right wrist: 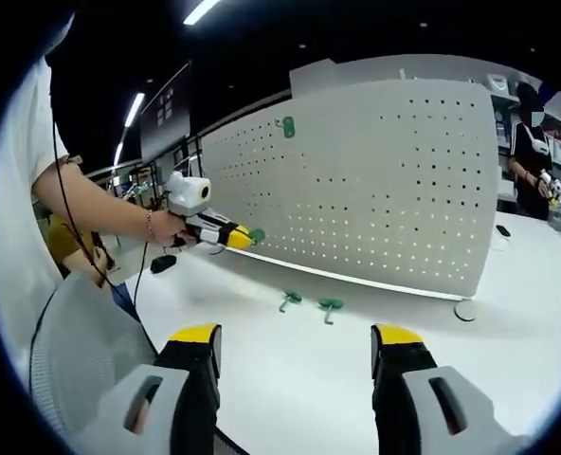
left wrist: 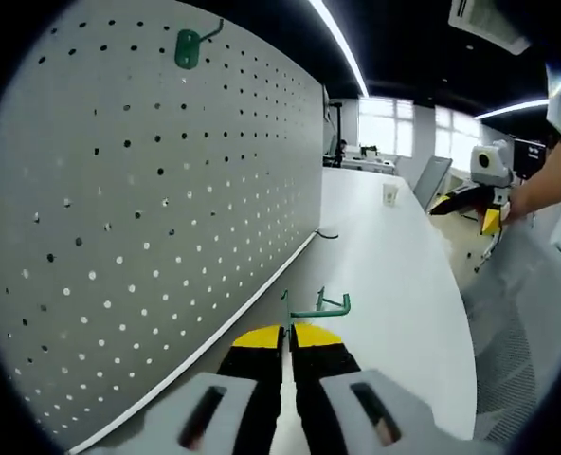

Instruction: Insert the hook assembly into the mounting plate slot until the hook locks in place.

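- Grey perforated metal makes up the pegboard (left wrist: 148,190), standing upright along the far edge of the white table (left wrist: 394,275); it serves as the landmark here.
- High on the pegboard in the left gripper view, a green hook (left wrist: 190,45) is already seated in the holes, its thin arm pointing outward.
- At the foot of the pegboard in that view, the left gripper (left wrist: 288,334) has its yellow-tipped jaws pressed together on a green wire hook (left wrist: 320,306), which sticks out just ahead of the tips, near the board's lower edge.
- Farther along the table from the pegboard, a small cup (left wrist: 390,193) stands, and the right gripper (left wrist: 470,201) shows beyond the table edge, held in a person's hand.
- In the right gripper view, the left gripper (right wrist: 245,237) appears in front of the pegboard (right wrist: 385,180), a bit of green at its closed tips, held by a hand wearing a bracelet.
- The mounted green hook (right wrist: 286,125) sits near the top of the pegboard.
- Two loose green hooks (right wrist: 309,302) lie on the table just in front of the pegboard's base.
- The right gripper (right wrist: 298,341) has its jaws spread wide apart, with nothing between them, well apart from the pegboard.
- Past the pegboard's right end, a person stands in the background.
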{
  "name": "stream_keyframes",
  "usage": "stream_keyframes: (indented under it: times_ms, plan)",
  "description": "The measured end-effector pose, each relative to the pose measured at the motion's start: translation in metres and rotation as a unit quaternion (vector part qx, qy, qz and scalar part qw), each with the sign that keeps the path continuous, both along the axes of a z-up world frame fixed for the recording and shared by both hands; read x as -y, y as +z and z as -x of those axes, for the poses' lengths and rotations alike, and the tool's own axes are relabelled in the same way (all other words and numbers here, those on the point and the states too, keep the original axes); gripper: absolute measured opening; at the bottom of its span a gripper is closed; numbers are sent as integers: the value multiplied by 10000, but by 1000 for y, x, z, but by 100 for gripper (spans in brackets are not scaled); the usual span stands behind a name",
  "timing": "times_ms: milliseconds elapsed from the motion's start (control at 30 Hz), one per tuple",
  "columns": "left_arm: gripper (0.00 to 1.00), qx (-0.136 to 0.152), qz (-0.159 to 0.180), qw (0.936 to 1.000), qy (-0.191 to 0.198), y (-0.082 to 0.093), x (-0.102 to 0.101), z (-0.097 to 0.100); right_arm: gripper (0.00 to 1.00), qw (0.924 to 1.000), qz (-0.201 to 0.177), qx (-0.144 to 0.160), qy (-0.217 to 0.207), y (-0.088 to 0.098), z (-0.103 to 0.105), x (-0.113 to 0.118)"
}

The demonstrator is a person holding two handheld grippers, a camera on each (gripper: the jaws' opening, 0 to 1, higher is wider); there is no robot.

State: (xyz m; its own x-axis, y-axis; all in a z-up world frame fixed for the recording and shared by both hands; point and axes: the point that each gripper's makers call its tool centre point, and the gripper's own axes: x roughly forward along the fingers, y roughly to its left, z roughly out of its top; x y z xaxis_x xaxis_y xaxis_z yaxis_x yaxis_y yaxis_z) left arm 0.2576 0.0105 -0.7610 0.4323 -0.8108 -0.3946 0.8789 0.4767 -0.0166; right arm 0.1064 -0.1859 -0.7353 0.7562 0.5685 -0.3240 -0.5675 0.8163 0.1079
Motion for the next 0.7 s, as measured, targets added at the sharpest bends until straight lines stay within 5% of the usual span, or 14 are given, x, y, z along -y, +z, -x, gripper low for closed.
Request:
stream_keyframes:
  times_ms: [700]
  plan:
    - [2,489,899,9939,410,63,3,21,62,9998,-208,50,63,4,-5,-6]
